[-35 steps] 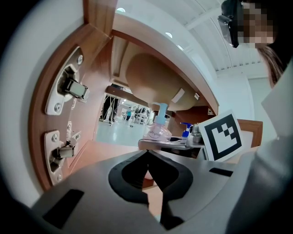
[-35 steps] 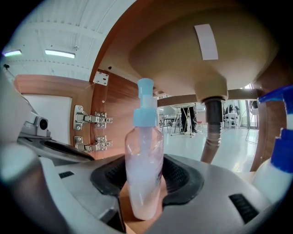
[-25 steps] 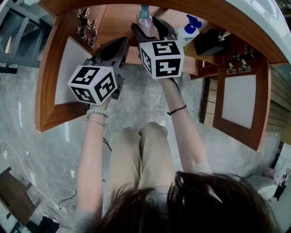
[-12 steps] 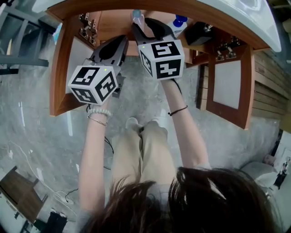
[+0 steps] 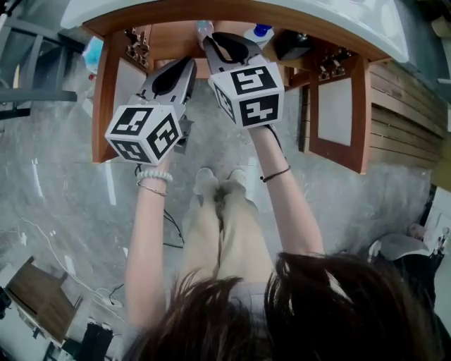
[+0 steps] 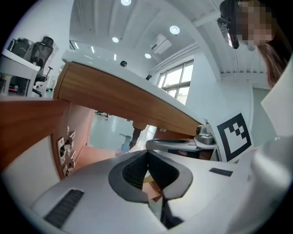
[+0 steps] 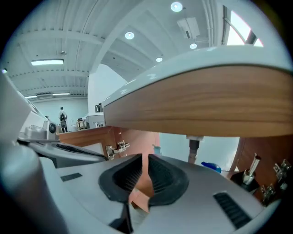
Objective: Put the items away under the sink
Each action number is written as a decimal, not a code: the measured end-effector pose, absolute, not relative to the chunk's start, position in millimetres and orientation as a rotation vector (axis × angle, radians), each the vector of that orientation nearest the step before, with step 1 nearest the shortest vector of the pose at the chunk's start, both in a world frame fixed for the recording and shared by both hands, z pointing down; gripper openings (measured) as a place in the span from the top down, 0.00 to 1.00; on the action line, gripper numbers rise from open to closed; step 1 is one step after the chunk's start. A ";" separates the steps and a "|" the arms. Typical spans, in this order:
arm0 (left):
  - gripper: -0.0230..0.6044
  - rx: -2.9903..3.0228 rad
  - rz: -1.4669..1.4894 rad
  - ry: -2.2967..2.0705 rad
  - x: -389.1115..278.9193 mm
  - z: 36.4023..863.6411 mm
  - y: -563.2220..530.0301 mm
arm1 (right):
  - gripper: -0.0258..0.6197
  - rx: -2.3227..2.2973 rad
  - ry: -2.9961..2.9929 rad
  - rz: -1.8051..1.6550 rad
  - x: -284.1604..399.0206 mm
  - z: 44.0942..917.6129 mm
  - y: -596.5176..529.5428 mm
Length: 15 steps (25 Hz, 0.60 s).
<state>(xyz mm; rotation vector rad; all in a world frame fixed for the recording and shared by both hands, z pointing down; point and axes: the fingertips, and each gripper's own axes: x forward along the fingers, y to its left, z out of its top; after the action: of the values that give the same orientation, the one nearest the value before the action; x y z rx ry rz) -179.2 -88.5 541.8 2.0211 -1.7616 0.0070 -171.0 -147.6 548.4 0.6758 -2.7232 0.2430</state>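
Under the sink, a clear bottle with a blue cap (image 5: 204,28) stands on the cabinet floor. To its right are a white pump bottle with a blue top (image 5: 260,32) and a black container (image 5: 290,44). My right gripper (image 5: 213,40) is in front of the cabinet opening. Its jaws have just been closing, and they stand shut with nothing between them (image 7: 145,160). My left gripper (image 5: 187,65) hovers beside it on the left, also shut and empty (image 6: 147,159). The clear bottle (image 7: 157,149) shows small beyond the right jaws.
Both wooden cabinet doors hang open, the left door (image 5: 113,84) and the right door (image 5: 337,113). The white countertop (image 5: 282,10) juts out over the opening. A drain pipe (image 7: 194,148) comes down inside. Grey stone floor lies below, with the person's legs (image 5: 222,211) on it.
The right jaws stood open round the clear bottle; they have left it standing and shut. Both grippers have risen and drawn back from the cabinet, which looks smaller.
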 end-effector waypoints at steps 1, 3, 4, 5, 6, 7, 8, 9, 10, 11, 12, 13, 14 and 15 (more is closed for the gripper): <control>0.96 2.018 0.008 -1.757 -177.1 537.6 -87.2 | 0.88 0.673 -2.718 0.248 -168.6 544.4 -145.5; 0.96 2.015 0.012 -1.749 -173.0 529.3 -85.2 | 0.89 0.672 -2.712 0.257 -164.0 535.7 -142.5; 0.96 2.015 0.013 -1.746 -171.4 525.0 -84.6 | 0.90 0.672 -2.711 0.260 -161.9 530.8 -141.7; 0.96 2.015 0.013 -1.744 -169.9 520.7 -83.9 | 0.90 0.672 -2.710 0.262 -160.1 525.9 -140.8; 0.96 2.014 0.012 -1.741 -168.4 516.4 -82.8 | 0.90 0.672 -2.708 0.263 -158.3 521.1 -139.5; 0.96 2.014 0.012 -1.738 -166.9 511.9 -81.3 | 0.91 0.673 -2.707 0.266 -156.4 516.2 -137.8; 0.96 2.014 0.011 -1.736 -165.5 507.1 -79.7 | 0.91 0.674 -2.706 0.269 -154.6 510.8 -136.0; 0.96 2.014 0.010 -1.734 -164.5 501.8 -78.4 | 0.92 0.675 -2.705 0.272 -152.9 505.1 -134.4; 0.96 2.015 0.009 -1.733 -163.7 496.3 -77.5 | 0.92 0.676 -2.705 0.273 -151.3 499.1 -133.0; 0.96 2.015 0.007 -1.733 -163.1 491.0 -76.8 | 0.93 0.676 -2.706 0.276 -149.8 493.2 -131.7; 0.96 2.014 0.004 -1.731 -161.9 486.1 -75.9 | 0.93 0.673 -2.707 0.284 -148.2 487.8 -130.0; 0.96 2.012 0.002 -1.728 -159.8 481.7 -74.4 | 0.93 0.665 -2.710 0.296 -146.4 482.9 -127.3; 0.96 2.008 0.000 -1.724 -157.0 477.6 -72.3 | 0.93 0.653 -2.713 0.310 -144.5 478.0 -124.1; 0.96 2.004 -0.004 -1.720 -154.2 473.5 -70.5 | 0.93 0.641 -2.717 0.319 -142.8 472.7 -121.2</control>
<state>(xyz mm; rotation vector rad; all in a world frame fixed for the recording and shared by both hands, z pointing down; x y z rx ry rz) -154.2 -70.5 473.5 2.0042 -1.7196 -0.0043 -142.8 -121.2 472.7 0.6412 -2.7170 0.3192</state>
